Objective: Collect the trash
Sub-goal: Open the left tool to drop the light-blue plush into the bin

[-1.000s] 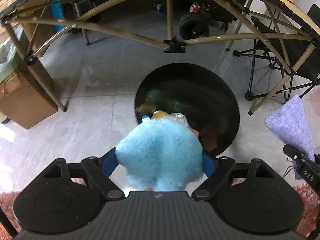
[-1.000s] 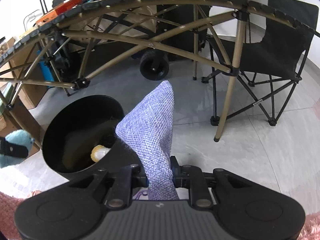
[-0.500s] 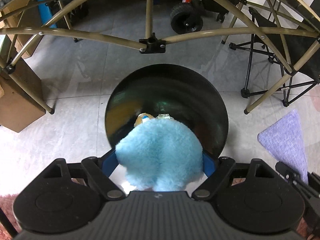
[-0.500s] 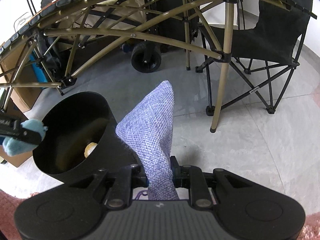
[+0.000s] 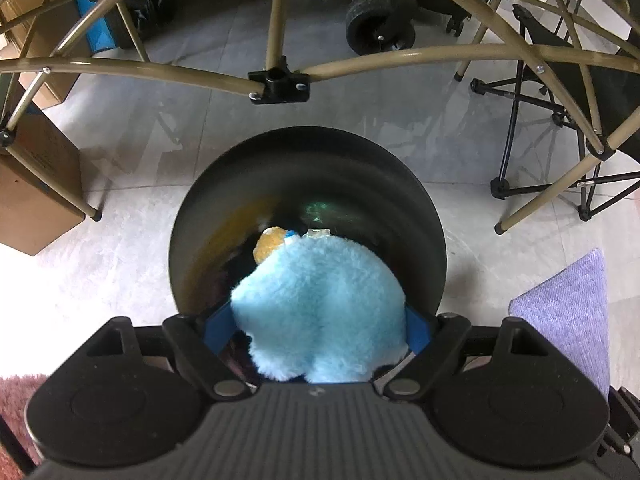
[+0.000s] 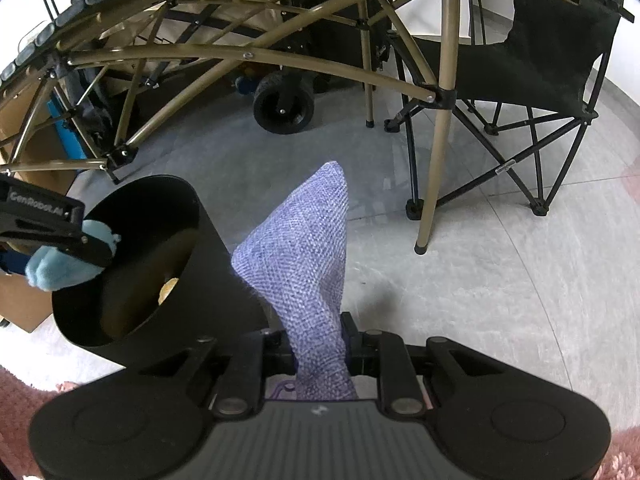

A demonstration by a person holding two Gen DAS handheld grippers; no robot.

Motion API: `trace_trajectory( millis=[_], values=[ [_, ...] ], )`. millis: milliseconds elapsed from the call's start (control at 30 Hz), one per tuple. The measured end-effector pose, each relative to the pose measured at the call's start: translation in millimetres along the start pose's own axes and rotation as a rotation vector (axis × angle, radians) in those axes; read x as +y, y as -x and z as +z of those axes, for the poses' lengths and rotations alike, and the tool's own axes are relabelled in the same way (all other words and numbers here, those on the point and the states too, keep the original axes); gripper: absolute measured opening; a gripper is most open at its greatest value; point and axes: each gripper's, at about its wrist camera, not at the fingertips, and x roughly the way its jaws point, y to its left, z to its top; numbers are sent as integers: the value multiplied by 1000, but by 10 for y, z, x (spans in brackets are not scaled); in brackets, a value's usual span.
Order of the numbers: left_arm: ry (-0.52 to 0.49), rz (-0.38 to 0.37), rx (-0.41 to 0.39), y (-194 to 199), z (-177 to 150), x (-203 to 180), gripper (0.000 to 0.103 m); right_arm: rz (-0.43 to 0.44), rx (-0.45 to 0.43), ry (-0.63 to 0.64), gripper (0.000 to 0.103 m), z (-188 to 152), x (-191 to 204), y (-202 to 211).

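Over the black bin now: my left tool has slid across, still clamped on the blue plush, ready to drop. Right tool stays clenched on the purple cloth, beside the bin.

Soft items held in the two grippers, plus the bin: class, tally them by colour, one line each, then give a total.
Light blue: 1, the fluffy plush clamped in the left gripper over the bin.
Purple: 1, the woven cloth pinched in the right gripper.
Black: 1, the round bin.
Total: 3
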Motion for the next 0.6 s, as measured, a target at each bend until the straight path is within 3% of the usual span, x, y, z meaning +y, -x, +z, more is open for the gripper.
trace_trajectory(
  millis=[267,367,433,600],
  values=[
    [5,19,18,-84,14,-40,86,1,10,-2,18,-9,-11,-21],
    [19,8,33,-105,11,-13,90,3,9,-3,18,-7,-10,-15],
    [19,7,42,-112,11,0,103,4,8,-2,18,-12,-9,-15],
    [3,9,47,-96,-8,-24,103,4,7,-1,18,-18,-9,-8]
  ],
)
